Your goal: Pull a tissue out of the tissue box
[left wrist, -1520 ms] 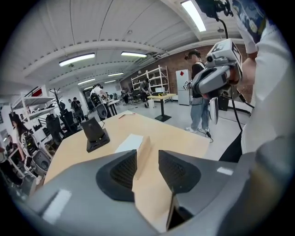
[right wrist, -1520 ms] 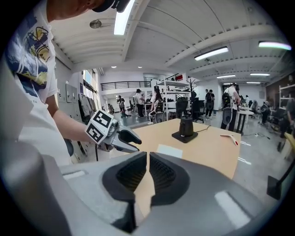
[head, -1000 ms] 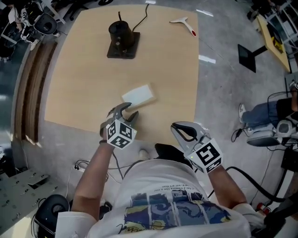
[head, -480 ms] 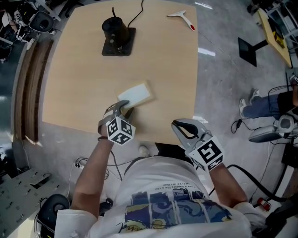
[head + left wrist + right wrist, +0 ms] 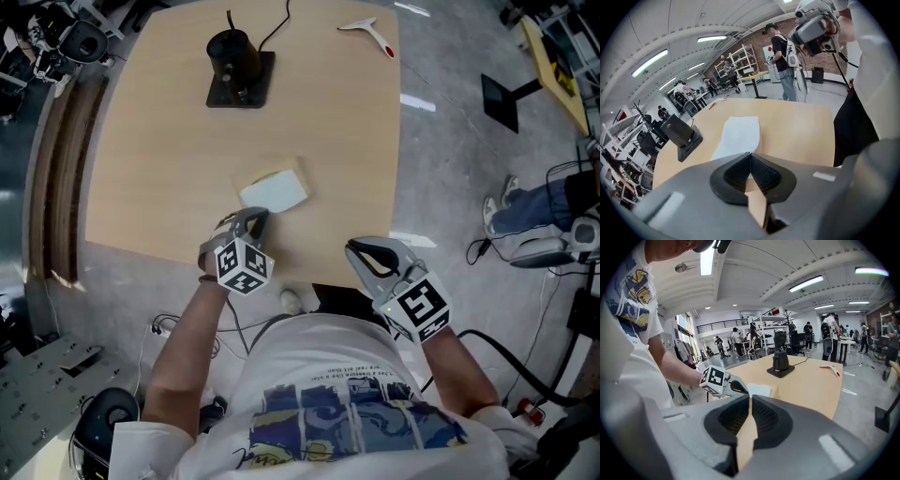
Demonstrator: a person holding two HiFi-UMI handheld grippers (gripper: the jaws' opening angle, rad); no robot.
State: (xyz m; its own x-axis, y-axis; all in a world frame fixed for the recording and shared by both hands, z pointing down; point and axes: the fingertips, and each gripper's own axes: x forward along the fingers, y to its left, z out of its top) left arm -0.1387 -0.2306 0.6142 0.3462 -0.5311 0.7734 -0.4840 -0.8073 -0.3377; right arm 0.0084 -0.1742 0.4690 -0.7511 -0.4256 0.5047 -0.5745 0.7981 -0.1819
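Left gripper view, left gripper (image 5: pixel 751 153) fingers just closed empty, tips at tissue box (image 5: pixel 738 133) near edge

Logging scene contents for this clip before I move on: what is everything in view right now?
table: one, light wood, centre.
tissue box: one, white top, near the table's front edge.
stand with cable: one, black, table's far side.
scraper: one, white with red tip, far right corner.
bystander: one, blue trousers, floor at right.
shirt: one, white with print, bottom.
left claw: one, grey, just closed, shut at the box's near edge; whether it pinches a tissue cannot be told.
right claw: one, grey, shut, empty, by the table's front right edge.
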